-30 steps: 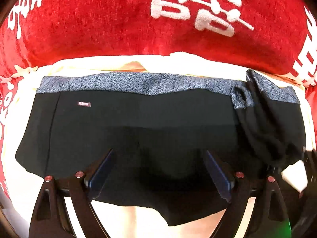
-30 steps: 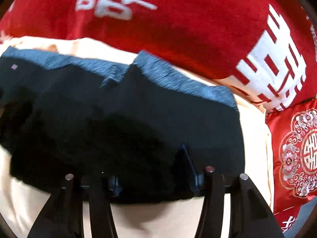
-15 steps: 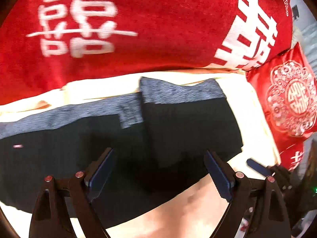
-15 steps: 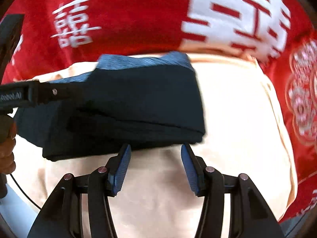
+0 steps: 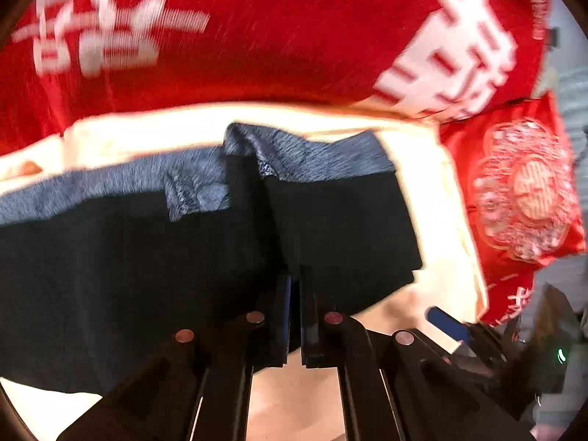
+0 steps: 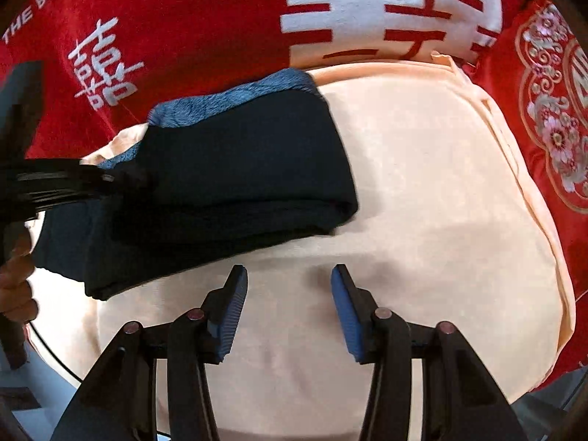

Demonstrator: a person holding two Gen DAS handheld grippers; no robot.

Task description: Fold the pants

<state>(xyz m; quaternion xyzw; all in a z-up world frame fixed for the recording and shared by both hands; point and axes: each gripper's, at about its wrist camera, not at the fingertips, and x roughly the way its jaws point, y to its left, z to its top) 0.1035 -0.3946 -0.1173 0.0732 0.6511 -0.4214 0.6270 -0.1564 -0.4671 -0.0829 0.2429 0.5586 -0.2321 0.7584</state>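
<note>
Black pants [image 5: 147, 257] with a blue-grey waistband lie on a cream cloth, their right part folded over on itself. My left gripper [image 5: 294, 286] is shut on the near edge of the black fabric, where a crease runs up from its tips. In the right wrist view the folded pants [image 6: 239, 169] lie at the upper left, and the left gripper [image 6: 121, 180] reaches into them from the left. My right gripper [image 6: 288, 286] hovers over bare cream cloth just in front of the fold. Its jaws are closing and hold nothing.
The cream cloth [image 6: 422, 183] covers a rounded surface. A red blanket [image 5: 275, 36] with white characters lies behind it, and an embroidered red cushion [image 6: 551, 110] lies to the right. A person's hand [image 6: 14, 283] holds the left tool at the far left edge.
The left jaws went from wide open to shut on the pants' near edge. The right gripper let go of the fabric and drew back over the cream cloth. The right part now lies folded.
</note>
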